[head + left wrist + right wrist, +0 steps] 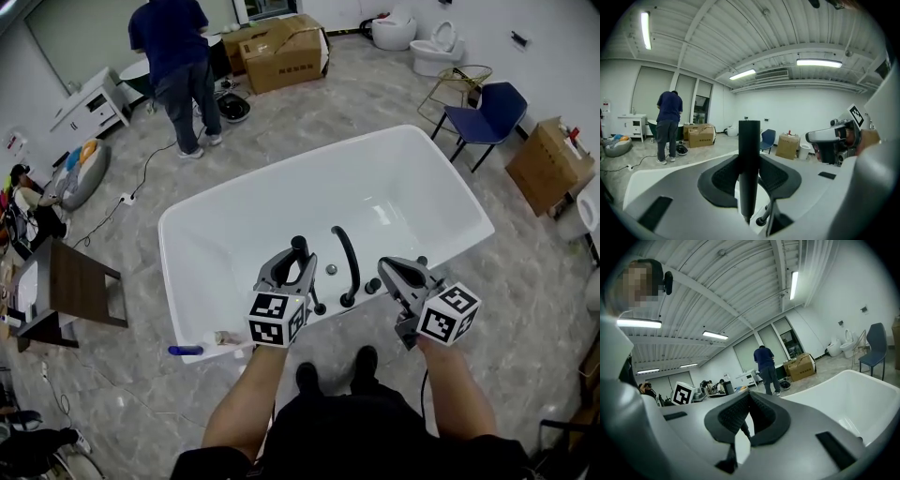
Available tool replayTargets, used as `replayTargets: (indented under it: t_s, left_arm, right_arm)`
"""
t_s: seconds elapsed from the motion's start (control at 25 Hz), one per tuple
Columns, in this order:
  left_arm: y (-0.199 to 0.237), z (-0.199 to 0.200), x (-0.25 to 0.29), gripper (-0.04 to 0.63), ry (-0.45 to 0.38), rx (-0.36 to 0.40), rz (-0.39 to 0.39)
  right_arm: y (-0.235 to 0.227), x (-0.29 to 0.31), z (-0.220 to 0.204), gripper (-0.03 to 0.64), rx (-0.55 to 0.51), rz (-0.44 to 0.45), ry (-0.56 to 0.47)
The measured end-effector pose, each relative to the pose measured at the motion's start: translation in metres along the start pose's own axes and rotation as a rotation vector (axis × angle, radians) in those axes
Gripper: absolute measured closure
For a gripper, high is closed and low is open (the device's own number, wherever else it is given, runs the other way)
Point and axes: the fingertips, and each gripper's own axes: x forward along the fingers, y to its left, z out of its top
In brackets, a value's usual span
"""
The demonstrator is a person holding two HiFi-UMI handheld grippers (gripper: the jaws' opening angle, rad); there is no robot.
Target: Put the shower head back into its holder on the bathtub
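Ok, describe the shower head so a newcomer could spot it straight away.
Start at the white bathtub in the middle of the floor and go to its near rim. The shower head is the straight black rod held upright in the left hand-held gripper, just left of the arched black spout; the spout curves, this rod is straight.

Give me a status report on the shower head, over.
Left gripper shut on shower head, over tub rim. Right gripper shut, empty. Black faucet close beside.
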Motion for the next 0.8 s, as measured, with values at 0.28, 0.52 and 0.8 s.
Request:
replayTargets:
  t_s: [0.28,0.52,0.8]
  left_arm:
    - [-0.003,-0.056,0.012,0.449,0.109,-0.022,-0.022]
    - [-0.011,-0.103,0.018,0.449,0.194,-0.024,-0.058]
    - [-0.021,-0.157,0.019,0.449,0.276,-0.038,-0.088]
  right_arm:
    - [-0.005,-0.015,-0.022,0.600,0.036,-0.049,0.034]
    - [-0.007,-0.022,-0.039,0.600,0.058,-0.074,0.055]
    - [-0.008,-0.031,-0.056,0.600,0.082,-0.090,0.079]
